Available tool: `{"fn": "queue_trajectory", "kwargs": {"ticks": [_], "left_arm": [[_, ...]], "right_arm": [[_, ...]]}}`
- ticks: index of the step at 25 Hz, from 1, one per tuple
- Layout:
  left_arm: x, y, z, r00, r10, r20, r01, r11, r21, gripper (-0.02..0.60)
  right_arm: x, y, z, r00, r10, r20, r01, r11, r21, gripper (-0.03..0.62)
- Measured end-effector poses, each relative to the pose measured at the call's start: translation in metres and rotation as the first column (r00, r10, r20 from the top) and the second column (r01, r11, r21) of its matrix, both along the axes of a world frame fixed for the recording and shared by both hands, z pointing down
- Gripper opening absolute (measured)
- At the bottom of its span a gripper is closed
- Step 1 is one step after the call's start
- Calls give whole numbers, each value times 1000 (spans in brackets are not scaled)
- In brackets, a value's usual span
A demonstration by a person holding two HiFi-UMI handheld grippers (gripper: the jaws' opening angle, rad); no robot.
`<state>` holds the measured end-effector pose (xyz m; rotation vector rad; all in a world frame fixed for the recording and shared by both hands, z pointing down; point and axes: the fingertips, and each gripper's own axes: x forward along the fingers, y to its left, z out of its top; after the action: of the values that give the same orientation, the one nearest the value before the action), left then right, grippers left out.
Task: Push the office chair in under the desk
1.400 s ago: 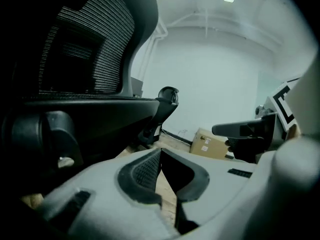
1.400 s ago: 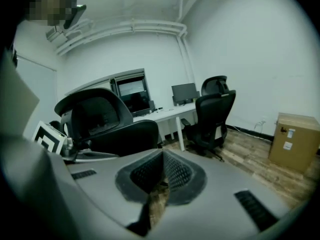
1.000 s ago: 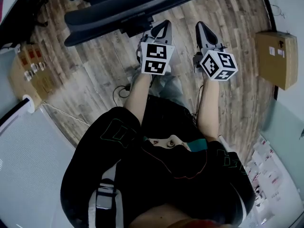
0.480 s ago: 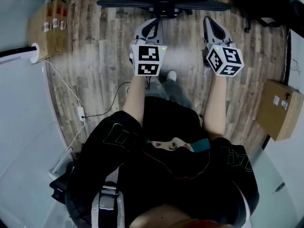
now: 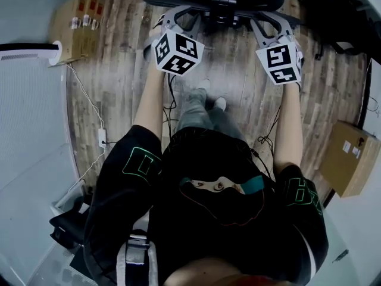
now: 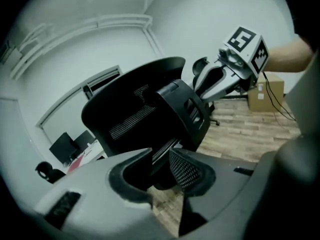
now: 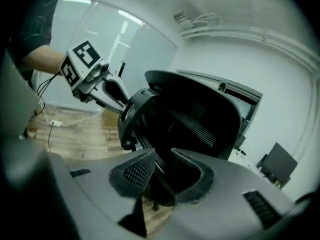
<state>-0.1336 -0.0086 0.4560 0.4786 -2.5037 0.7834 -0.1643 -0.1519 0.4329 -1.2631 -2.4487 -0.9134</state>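
No legible writing in any view.
The cubes on the left gripper [image 5: 177,18] and right gripper [image 5: 275,25] bear only black-and-white square marker patterns, no letters. Labels on the cardboard box [image 5: 74,19] at ten o'clock and the second box [image 5: 351,159] at four o'clock are too small to read; the green sleeve print [image 5: 140,162] cannot be made out.
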Motion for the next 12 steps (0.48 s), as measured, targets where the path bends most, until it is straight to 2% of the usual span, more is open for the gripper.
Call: {"fn": "queue_trajectory", "kwargs": {"ticks": [3, 5, 6, 7, 9, 12], "left_arm": [[-5, -2, 15, 995, 73, -64, -83, 984, -160, 174], [-9, 2, 27, 992, 90, -90, -111, 959, -261, 183], [-13, 4, 27, 993, 89, -75, -107, 949, -296, 154], [-16, 6, 26, 995, 87, -52, -100, 942, -319, 103], [-19, 7, 23, 995, 99, -31, -104, 935, -340, 100], [-19, 7, 22, 991, 119, -59, -132, 926, -353, 89]], "right_arm": [[-1, 3, 12, 995, -103, 5, 100, 974, 202, 161], [0, 6, 28, 987, -162, -6, 156, 935, 318, 169], [-1, 7, 35, 983, -185, -5, 174, 915, 363, 172], [-3, 8, 40, 980, -200, 6, 181, 899, 399, 181], [-11, 10, 48, 976, -213, 38, 174, 877, 448, 155], [-20, 12, 57, 972, -223, 72, 156, 845, 512, 149]]}}
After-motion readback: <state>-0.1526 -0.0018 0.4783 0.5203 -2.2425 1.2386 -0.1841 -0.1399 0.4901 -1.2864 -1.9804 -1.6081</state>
